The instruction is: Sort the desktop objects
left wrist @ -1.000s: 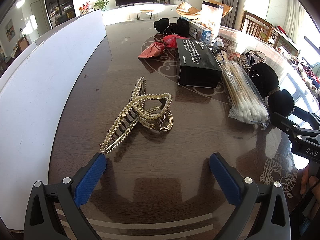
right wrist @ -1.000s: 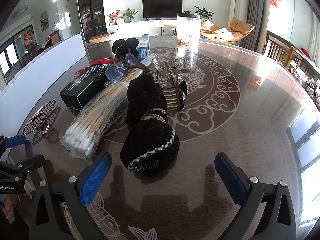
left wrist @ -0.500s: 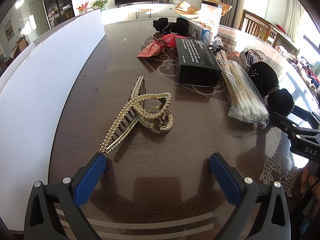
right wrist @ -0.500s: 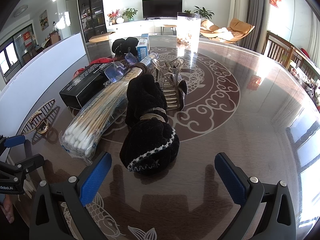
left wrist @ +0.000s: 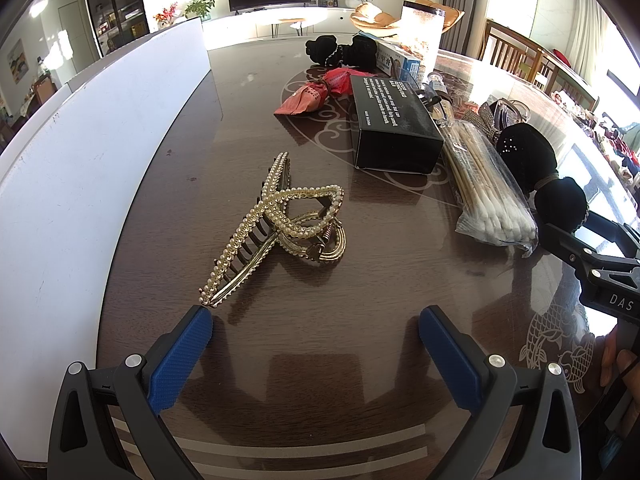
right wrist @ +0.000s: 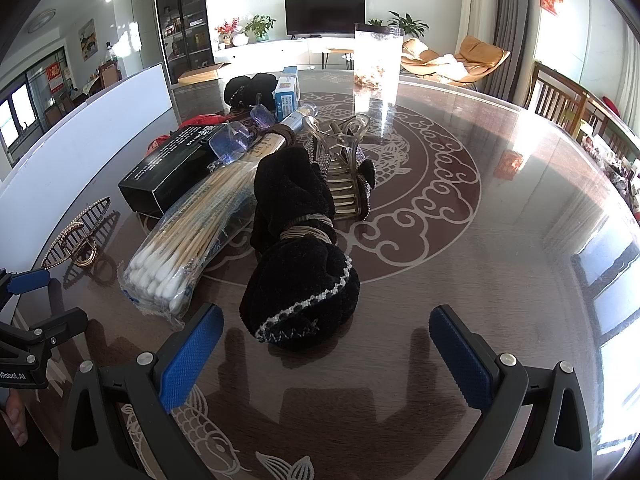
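A gold pearl hair claw (left wrist: 276, 228) lies on the dark table just ahead of my open, empty left gripper (left wrist: 316, 322); it also shows at the left of the right wrist view (right wrist: 76, 236). A black velvet bow (right wrist: 300, 256) lies just ahead of my open, empty right gripper (right wrist: 326, 322); it also shows in the left wrist view (left wrist: 548, 176). Beside it lie a bag of cotton swabs (right wrist: 192, 240), a black box (right wrist: 176, 164) and a rhinestone hair claw (right wrist: 346, 172).
A white board (left wrist: 80, 148) stands along the table's left edge. Further back are a red packet (left wrist: 320, 90), another black bow (left wrist: 340, 50), a blue-white box (right wrist: 287, 94) and a tall clear container (right wrist: 376, 60). Chairs stand at the right.
The left wrist view has crept slightly forward towards the pearl hair claw. The right gripper has hardly moved. No object has moved.
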Demonstrator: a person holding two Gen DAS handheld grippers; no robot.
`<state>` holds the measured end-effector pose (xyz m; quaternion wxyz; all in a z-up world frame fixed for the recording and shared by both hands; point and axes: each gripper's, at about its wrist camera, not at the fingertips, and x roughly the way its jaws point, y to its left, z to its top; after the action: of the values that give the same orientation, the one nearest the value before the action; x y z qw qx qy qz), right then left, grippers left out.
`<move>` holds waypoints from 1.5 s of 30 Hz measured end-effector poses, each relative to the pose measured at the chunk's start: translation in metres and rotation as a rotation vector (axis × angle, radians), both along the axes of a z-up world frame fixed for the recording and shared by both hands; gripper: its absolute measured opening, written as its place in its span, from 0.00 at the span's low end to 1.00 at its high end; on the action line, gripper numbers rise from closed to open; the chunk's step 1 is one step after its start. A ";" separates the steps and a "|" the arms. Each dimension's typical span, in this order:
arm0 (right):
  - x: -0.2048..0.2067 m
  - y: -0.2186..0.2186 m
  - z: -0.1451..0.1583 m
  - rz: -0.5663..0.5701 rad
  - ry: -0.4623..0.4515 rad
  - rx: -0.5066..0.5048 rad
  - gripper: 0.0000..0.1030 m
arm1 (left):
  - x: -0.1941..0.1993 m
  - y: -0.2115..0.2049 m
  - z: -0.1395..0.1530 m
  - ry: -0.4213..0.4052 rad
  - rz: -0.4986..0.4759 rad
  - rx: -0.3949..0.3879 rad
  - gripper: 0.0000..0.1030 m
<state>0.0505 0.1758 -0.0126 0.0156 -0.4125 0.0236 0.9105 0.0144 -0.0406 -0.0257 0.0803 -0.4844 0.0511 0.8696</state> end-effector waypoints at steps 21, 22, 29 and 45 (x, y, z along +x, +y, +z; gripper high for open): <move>0.000 0.000 0.000 -0.001 0.000 -0.007 1.00 | 0.000 0.000 0.000 0.000 -0.004 0.000 1.00; 0.000 0.000 0.000 -0.001 0.000 -0.007 1.00 | 0.000 0.000 0.000 0.000 -0.004 0.000 1.00; 0.000 0.000 0.000 -0.001 -0.002 -0.008 1.00 | 0.000 0.000 0.000 -0.001 -0.006 -0.001 1.00; -0.080 0.051 0.001 -0.039 -0.146 -0.021 1.00 | 0.002 -0.001 0.000 -0.017 -0.026 -0.003 1.00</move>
<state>-0.0297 0.2267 -0.0119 0.0305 -0.4775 0.0398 0.8772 0.0160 -0.0413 -0.0255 0.0915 -0.4911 0.0578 0.8644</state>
